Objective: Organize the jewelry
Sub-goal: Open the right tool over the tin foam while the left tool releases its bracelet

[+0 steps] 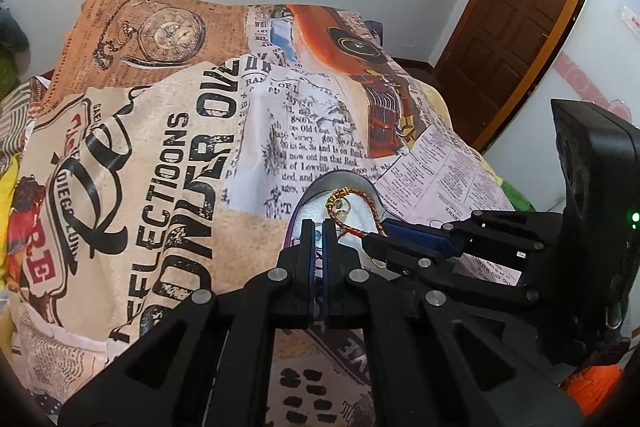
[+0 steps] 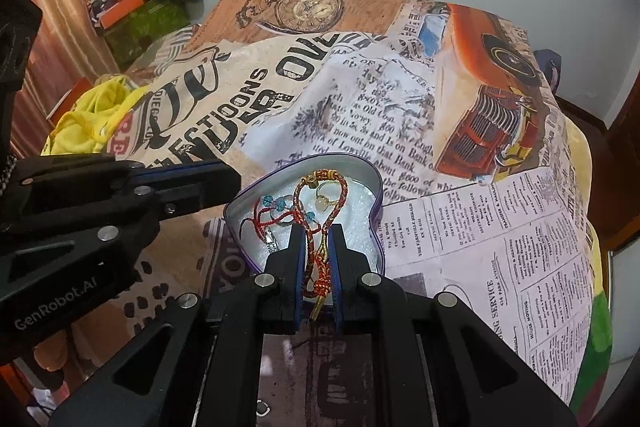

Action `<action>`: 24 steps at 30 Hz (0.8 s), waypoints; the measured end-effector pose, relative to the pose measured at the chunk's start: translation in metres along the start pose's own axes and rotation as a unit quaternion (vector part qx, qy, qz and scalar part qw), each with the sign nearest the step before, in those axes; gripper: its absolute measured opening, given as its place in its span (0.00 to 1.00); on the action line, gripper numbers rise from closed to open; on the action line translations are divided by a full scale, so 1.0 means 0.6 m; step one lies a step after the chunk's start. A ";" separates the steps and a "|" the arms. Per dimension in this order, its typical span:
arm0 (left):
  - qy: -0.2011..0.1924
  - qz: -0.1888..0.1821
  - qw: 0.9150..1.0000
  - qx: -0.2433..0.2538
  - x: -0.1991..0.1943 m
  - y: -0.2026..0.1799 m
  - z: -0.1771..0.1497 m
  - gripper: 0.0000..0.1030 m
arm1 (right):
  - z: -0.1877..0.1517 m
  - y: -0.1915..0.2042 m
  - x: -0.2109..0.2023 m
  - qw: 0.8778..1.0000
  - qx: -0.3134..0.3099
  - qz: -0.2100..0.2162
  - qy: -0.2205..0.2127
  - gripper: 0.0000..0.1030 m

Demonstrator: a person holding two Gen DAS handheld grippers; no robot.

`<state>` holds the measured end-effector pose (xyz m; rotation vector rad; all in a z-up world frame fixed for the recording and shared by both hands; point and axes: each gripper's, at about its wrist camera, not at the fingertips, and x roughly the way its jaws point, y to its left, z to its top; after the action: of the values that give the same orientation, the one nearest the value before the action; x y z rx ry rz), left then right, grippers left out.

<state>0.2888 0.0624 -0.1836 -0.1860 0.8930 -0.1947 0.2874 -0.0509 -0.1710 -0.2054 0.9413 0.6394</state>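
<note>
The right gripper (image 2: 318, 247) is clenched on a braided red-and-gold cord bracelet (image 2: 322, 211). Its two blue-padded fingers (image 2: 299, 263) pinch the knotted lower stretch of the cord, and a small gold end piece hangs out below the pads. From the pinch, the bracelet's loop runs up and away from the fingers and lies inside the heart-shaped tin (image 2: 372, 183), its gold clasp near the tin's far rim.

Everything else sits relative to that tin. On its white lining, inside the bracelet's loop, is a ring with a pale stone (image 2: 323, 202). To the left of the loop lies a thin red string with turquoise beads (image 2: 276, 205), and a small silver piece rests near the tin's left wall. The tin itself stands on a cloth printed with newspaper text, a pocket watch and an orange car (image 2: 400, 131).

The left gripper (image 2: 224, 173) reaches in from the left of the tin, its tips just over the tin's left rim. In its own view its fingers (image 1: 307, 247) are pressed together, clenched, over the near edge of the tin (image 1: 340, 183); whether the thin red thread seen there is caught between them cannot be told. The right gripper (image 1: 378, 239) comes in from the right in that view, with the bracelet (image 1: 360, 203) trailing from it into the tin.
</note>
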 end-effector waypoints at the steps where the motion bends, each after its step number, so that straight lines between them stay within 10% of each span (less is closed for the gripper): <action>1: 0.000 0.002 1.000 0.001 -0.003 0.000 -0.001 0.01 | 0.000 0.001 -0.001 1.000 -0.001 -0.002 0.002 0.11; 24: -0.034 0.033 0.998 0.038 -0.133 -0.050 -0.025 0.08 | -0.008 0.030 -0.119 0.998 -0.012 -0.053 -0.039 0.28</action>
<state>0.2258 0.0519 -0.1258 -0.0910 0.8221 -0.1606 0.2435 -0.0686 -0.1148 -0.2485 0.8419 0.5574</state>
